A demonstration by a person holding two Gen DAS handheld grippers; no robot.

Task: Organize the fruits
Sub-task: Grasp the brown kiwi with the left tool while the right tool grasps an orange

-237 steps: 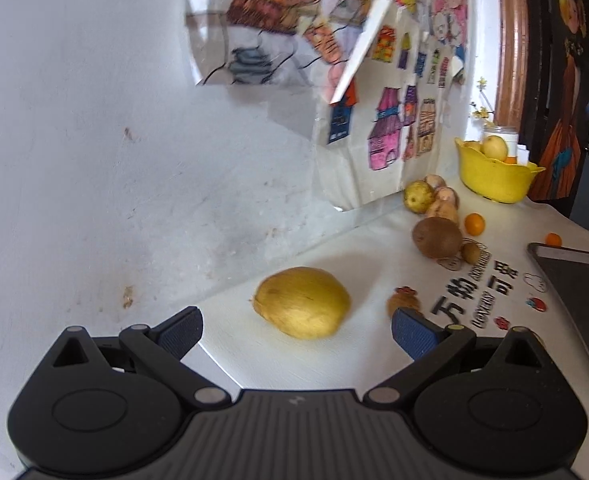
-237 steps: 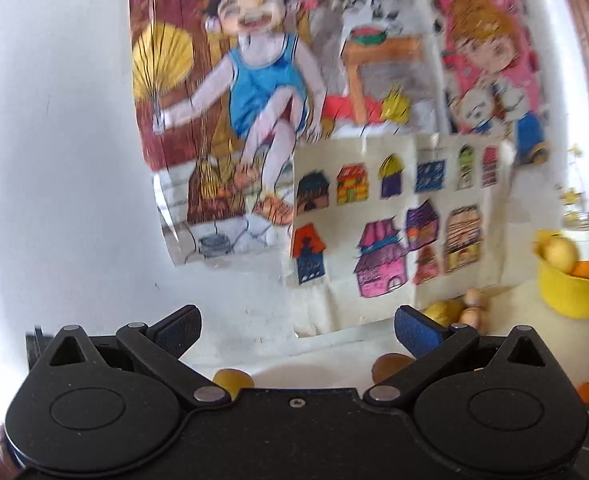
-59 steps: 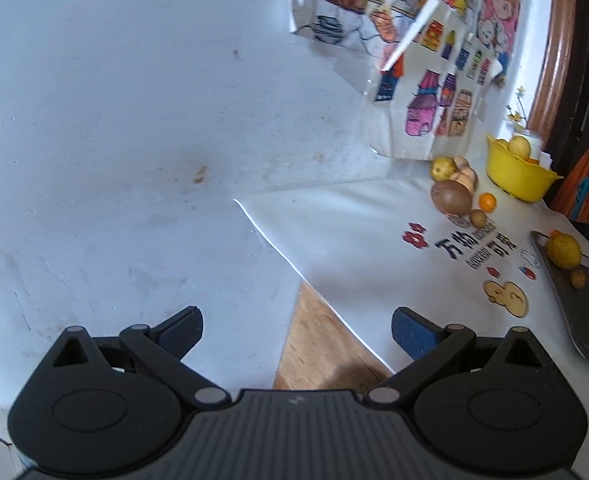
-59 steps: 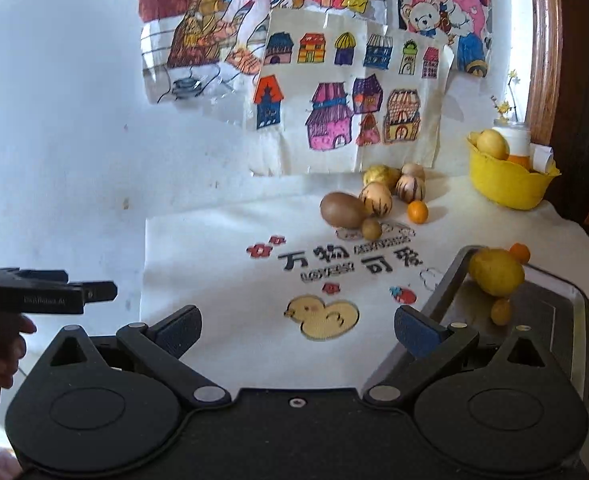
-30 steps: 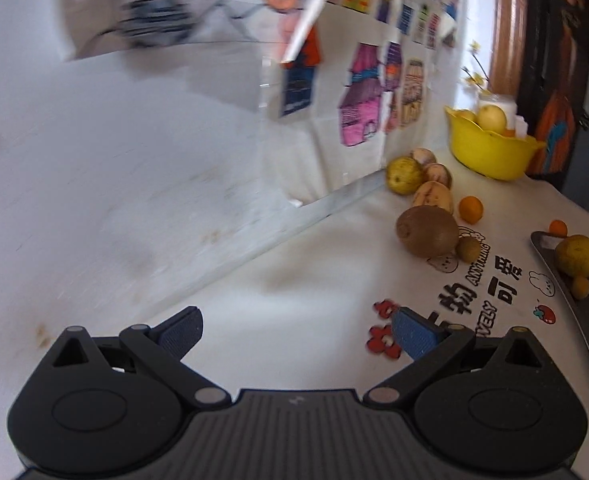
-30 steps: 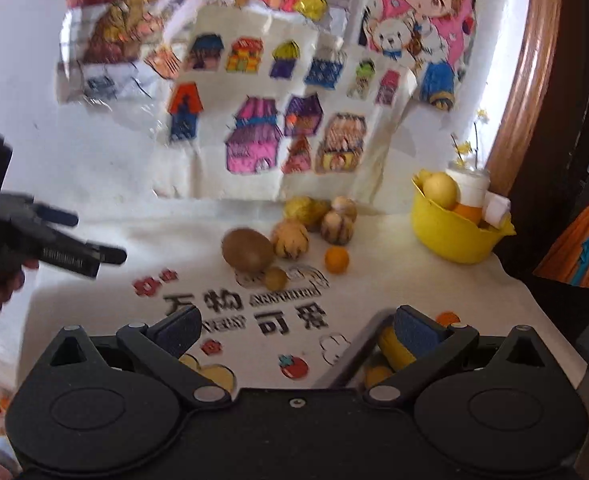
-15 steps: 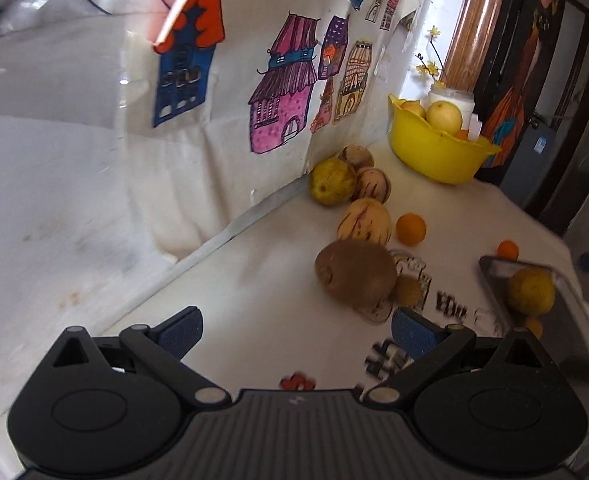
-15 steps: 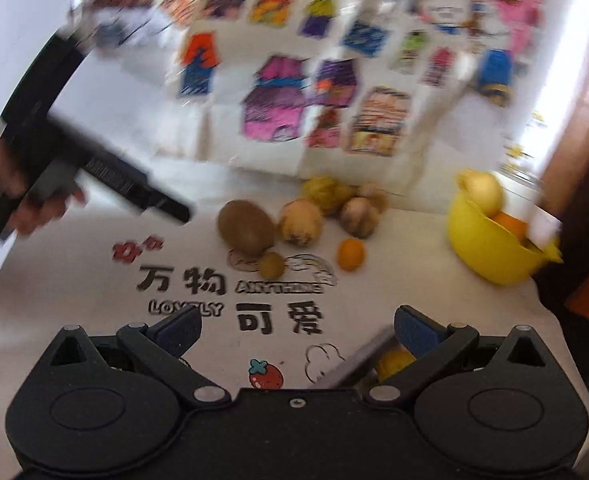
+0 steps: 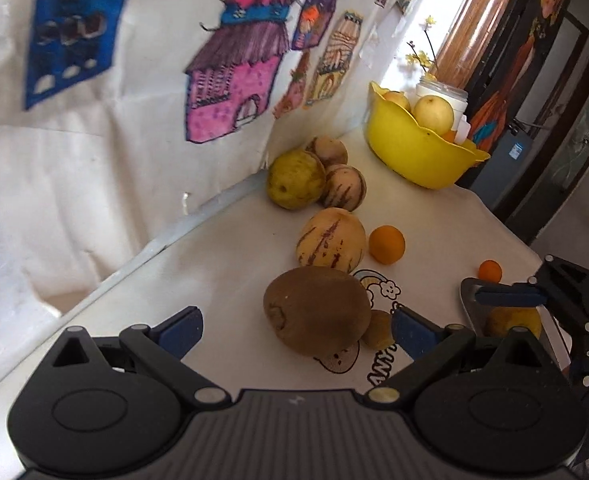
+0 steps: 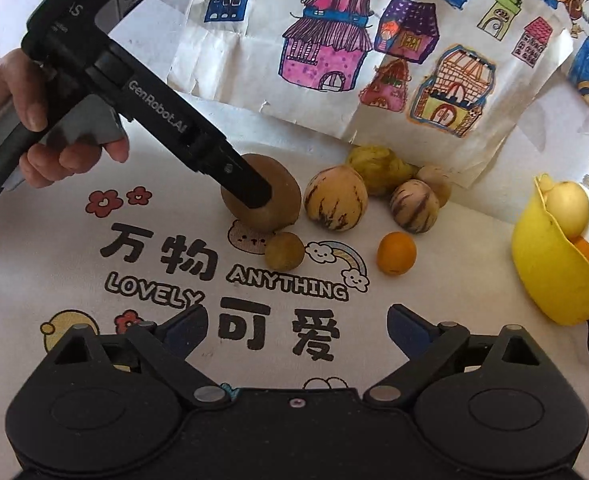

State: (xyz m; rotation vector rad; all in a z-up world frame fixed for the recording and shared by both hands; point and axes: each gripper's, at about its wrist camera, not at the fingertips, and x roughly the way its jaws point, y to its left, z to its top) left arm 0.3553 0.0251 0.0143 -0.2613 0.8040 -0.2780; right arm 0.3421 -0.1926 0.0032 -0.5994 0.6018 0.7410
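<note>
Left gripper (image 9: 294,330) is spread wide with the big brown fruit (image 9: 318,310) sitting right between its fingers, not pinched yet, so I'd guess that's the next pick. Right gripper (image 10: 294,326) hangs spread and empty, its jaws having just closed a touch, over the printed cloth (image 10: 94,264). Past the left one are the striped fruits (image 9: 331,239), an orange (image 9: 386,245) and the yellow bowl (image 9: 410,156).

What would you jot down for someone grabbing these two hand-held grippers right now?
Left gripper: open, jaws around the big brown fruit, pads not pressing.
Right gripper: open, holding nothing, jaws just closing slightly, above the printed cloth.
Done: one yellow fruit sits on the metal tray.
Left: brown fruit, small brown one, three striped fruits, green-yellow one, two small oranges. The yellow bowl already holds fruit.
</note>
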